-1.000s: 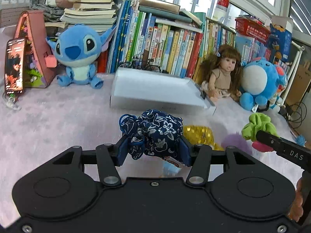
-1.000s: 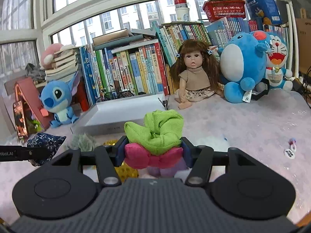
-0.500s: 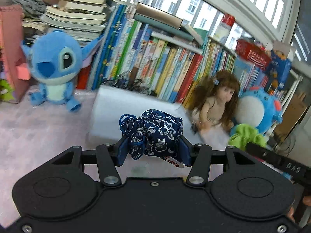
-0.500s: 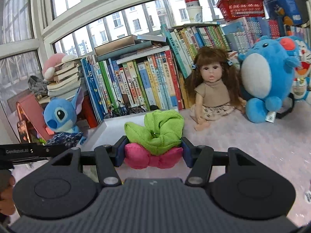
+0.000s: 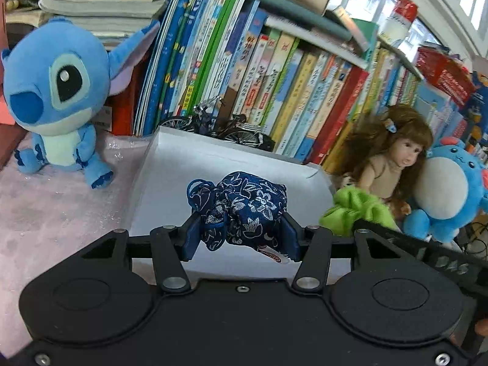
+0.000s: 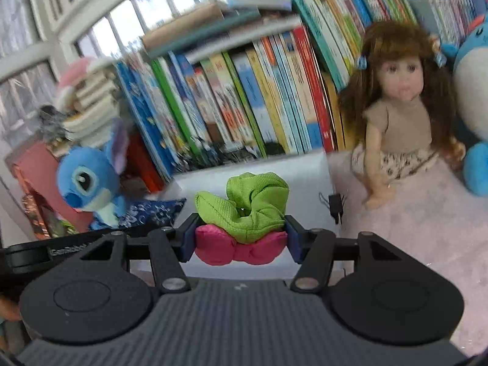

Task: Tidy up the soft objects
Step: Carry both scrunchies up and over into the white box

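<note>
Books wall the white box's [image 5: 213, 164] far edge; left gripper [image 5: 239, 238] clamps blue pouch [image 5: 241, 210], right gripper [image 6: 241, 238] scrunchies [image 6: 244, 213].

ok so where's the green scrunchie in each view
Left wrist view: green scrunchie at right of centre, in front of the doll, right of the white box.
Right wrist view: green scrunchie at centre, clamped in the right claw on top of a pink scrunchie.
Shared landmark: the blue Stitch plush, at left in both.
</note>
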Available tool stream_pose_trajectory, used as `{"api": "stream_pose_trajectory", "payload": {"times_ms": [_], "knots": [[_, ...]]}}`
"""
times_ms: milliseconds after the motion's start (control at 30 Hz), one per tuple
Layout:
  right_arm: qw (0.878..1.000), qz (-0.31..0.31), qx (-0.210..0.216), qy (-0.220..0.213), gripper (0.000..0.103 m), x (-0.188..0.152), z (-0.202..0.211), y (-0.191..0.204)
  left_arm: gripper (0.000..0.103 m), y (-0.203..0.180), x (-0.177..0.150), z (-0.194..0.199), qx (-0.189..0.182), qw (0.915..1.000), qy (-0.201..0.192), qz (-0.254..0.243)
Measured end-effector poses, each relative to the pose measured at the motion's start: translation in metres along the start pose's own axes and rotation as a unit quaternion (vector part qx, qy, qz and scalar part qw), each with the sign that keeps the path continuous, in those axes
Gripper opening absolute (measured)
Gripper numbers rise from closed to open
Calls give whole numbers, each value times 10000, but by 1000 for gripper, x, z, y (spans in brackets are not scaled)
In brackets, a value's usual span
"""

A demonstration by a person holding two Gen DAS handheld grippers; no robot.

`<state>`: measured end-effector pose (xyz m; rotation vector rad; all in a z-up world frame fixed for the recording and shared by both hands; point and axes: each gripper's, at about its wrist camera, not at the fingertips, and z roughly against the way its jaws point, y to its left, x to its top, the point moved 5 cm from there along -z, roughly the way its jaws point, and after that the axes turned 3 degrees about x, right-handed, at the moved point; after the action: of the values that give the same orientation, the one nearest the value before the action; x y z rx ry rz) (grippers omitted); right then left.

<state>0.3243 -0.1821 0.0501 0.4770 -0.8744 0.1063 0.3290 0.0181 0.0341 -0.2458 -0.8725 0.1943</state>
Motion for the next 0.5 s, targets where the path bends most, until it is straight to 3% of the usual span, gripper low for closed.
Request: {"api": "stream_pose_trajectory", "payload": {"times_ms": [133, 500], "knots": [[9994, -82, -241, 237, 61, -5, -28, -6, 51, 1, -1, -18, 99, 9998, 105, 131], [9978, -244, -333, 518, 61, -11, -62, -19, 51, -1, -13, -56, 151, 9980, 484, 364]]}}
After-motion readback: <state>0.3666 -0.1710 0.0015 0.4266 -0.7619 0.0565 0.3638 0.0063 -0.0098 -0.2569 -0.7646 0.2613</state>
